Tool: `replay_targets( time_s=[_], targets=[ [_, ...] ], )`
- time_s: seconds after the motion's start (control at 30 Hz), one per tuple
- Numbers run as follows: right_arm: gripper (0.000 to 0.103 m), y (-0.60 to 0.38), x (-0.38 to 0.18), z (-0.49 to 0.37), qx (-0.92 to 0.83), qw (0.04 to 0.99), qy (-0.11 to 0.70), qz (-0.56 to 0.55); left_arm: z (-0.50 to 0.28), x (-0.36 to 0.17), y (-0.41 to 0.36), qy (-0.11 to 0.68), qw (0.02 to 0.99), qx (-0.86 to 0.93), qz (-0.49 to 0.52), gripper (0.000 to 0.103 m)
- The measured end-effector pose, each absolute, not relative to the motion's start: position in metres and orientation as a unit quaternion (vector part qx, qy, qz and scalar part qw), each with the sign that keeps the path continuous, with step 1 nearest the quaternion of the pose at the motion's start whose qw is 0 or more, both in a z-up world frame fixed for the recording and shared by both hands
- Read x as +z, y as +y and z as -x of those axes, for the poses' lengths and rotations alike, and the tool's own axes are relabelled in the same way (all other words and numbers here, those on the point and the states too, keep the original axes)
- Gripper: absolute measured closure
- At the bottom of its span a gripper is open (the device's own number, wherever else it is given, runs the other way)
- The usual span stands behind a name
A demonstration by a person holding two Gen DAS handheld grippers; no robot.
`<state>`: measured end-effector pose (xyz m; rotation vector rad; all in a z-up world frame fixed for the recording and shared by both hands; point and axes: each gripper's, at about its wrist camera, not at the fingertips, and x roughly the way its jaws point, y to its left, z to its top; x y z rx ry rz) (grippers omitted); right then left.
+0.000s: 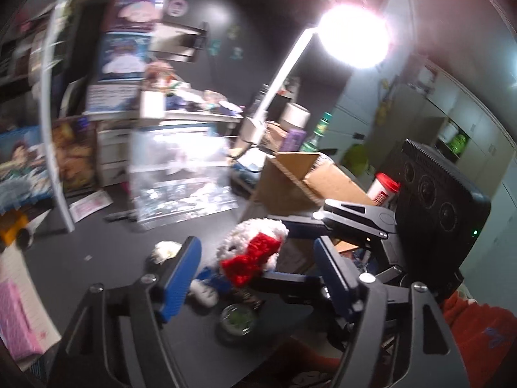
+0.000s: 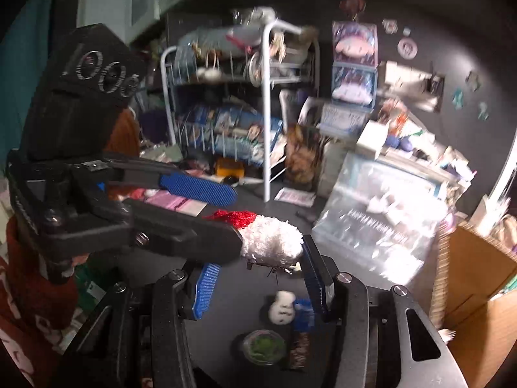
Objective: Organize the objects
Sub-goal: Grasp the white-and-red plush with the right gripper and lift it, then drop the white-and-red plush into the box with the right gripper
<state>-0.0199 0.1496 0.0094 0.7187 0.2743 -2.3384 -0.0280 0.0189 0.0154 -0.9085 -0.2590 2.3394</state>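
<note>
A white plush toy with a red scarf and blue body hangs above the black table. In the left wrist view my right gripper comes in from the right and is shut on the plush. My left gripper is open, its blue pads either side of the plush and not touching it. In the right wrist view the plush sits between my right gripper's pads, and the left gripper reaches in from the left, open around its red scarf.
A small round jar with green contents and a dark wrapped bar lie on the table below. An open cardboard box stands right. A clear plastic bag, a white wire rack and a bright lamp stand behind.
</note>
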Motion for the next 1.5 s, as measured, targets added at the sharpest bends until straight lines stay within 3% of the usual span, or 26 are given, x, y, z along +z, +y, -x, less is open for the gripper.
replay_targets(
  time_s=[0.3,0.63,0.87,0.93,1.0,1.5],
  targets=[
    [0.059,0.22,0.037,0.024,-0.918,0.293,0.092,-0.252,0.072,0.044,0.098,-0.055,0.344,0.867,0.357,0.065],
    [0.059,0.304,0.033,0.046,-0.922,0.243,0.054,-0.297,0.127,0.039,0.183,-0.023,0.384,0.829,0.407,0.066],
    [0.057,0.317,0.026,0.055,-0.914,0.24,0.054,-0.323,0.135,0.033,0.202,-0.004,0.379,0.822,0.424,0.066],
    [0.054,0.316,0.024,0.058,-0.915,0.222,0.065,-0.331,0.134,0.033,0.203,0.004,0.372,0.827,0.422,0.056],
    [0.052,0.317,0.023,0.06,-0.917,0.209,0.07,-0.333,0.131,0.037,0.199,0.005,0.365,0.834,0.414,0.036],
    [0.051,0.26,0.038,0.025,-0.915,0.245,0.093,-0.307,0.07,0.058,0.095,-0.024,0.283,0.901,0.328,0.024]
  ],
)
